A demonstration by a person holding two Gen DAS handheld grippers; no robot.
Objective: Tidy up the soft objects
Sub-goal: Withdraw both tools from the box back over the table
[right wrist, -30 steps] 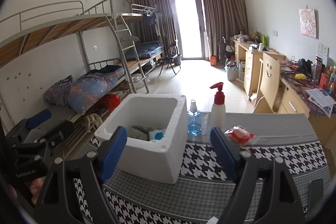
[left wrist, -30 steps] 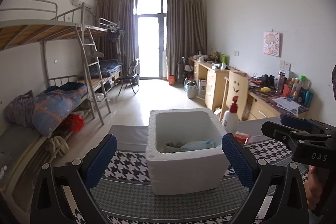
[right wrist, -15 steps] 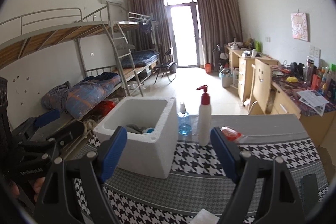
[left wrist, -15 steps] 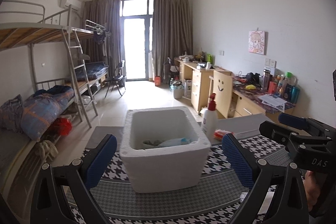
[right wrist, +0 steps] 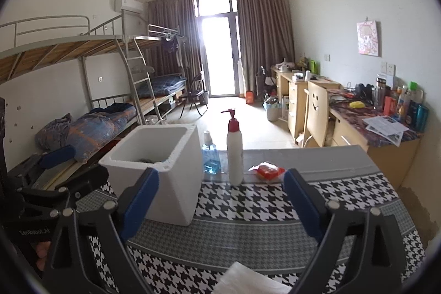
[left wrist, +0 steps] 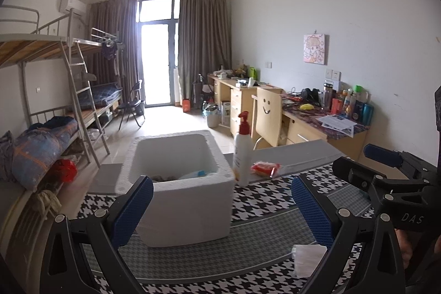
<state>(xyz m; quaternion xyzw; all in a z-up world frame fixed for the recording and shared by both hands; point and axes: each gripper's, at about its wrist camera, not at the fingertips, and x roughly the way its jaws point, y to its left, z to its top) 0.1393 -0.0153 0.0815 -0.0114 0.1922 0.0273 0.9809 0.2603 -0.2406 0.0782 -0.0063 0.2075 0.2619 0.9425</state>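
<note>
**A:** What's in front of you?

**B:** A white foam box point(left wrist: 176, 194), open at the top, with thick walls. Soft things lie in its bottom: something grey and crumpled, and a pale blue piece point(left wrist: 197, 174) against the near wall. From the right wrist view I only catch a dark scrap of them over the rim.

**A:** Anything loose outside the box?

**B:** A white folded cloth or tissue point(right wrist: 248, 280) lies on the table nearer to me than the box. I cannot tell which it is.

**A:** And your grippers?

**B:** My left gripper point(left wrist: 222, 207) stands wide with nothing between its blue pads. My right gripper point(right wrist: 220, 200) is opening, also with nothing between them. Neither touches the box.

**A:** What else is beside the box?

**B:** To its right stands a white pump bottle with a red head point(right wrist: 234, 153), with a small blue bottle point(right wrist: 210, 156) between the two. Right of the pump bottle lies a red packet point(right wrist: 266, 170).

**A:** The surface?

**B:** A table with a black-and-white houndstooth cloth point(right wrist: 261, 200). Beyond the box there is a bunk bed point(right wrist: 91, 68) on the left, desks point(right wrist: 358, 126) on the right and a curtained glass door point(right wrist: 219, 54) at the far end.
</note>
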